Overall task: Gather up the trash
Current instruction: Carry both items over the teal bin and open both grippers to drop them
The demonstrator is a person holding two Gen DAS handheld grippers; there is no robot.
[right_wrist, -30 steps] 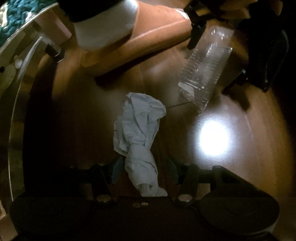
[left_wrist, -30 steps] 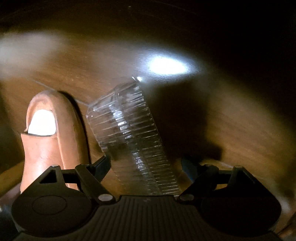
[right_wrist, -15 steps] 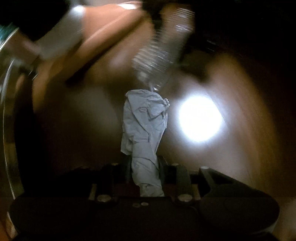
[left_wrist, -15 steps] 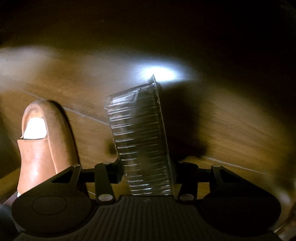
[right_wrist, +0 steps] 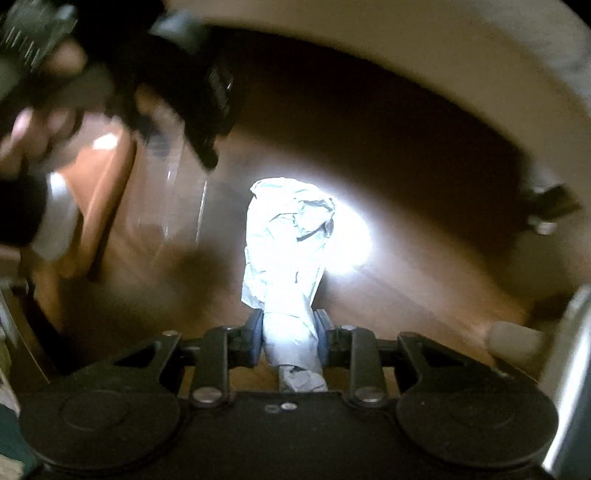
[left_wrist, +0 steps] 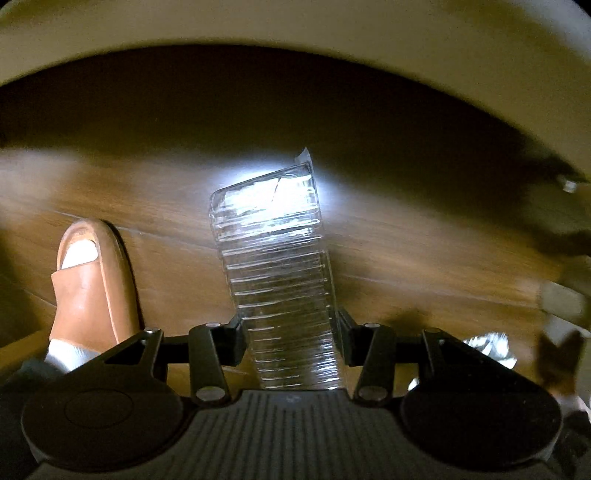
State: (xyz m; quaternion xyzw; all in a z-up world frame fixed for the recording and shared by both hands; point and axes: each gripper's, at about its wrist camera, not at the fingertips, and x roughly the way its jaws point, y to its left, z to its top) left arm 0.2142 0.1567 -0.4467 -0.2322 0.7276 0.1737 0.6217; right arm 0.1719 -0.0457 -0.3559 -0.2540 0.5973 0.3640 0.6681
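Note:
A clear ribbed plastic container hangs above the wooden floor, and my left gripper is shut on its lower end. In the right wrist view a crumpled white paper dangles over the floor, pinched at its narrow end by my right gripper, which is shut on it. Blurred at the upper left of that view, the left gripper carries the clear container.
A person's foot in a tan sandal and white sock stands on the floor at left. A pale curved edge arcs across the top of both views. Something crinkled and silvery lies at lower right. A bright light spot falls on the floor.
Both grippers closed, the left on the clear container and the right on the paper, then rose from the floor with them. The pale curved edge came into view at the top.

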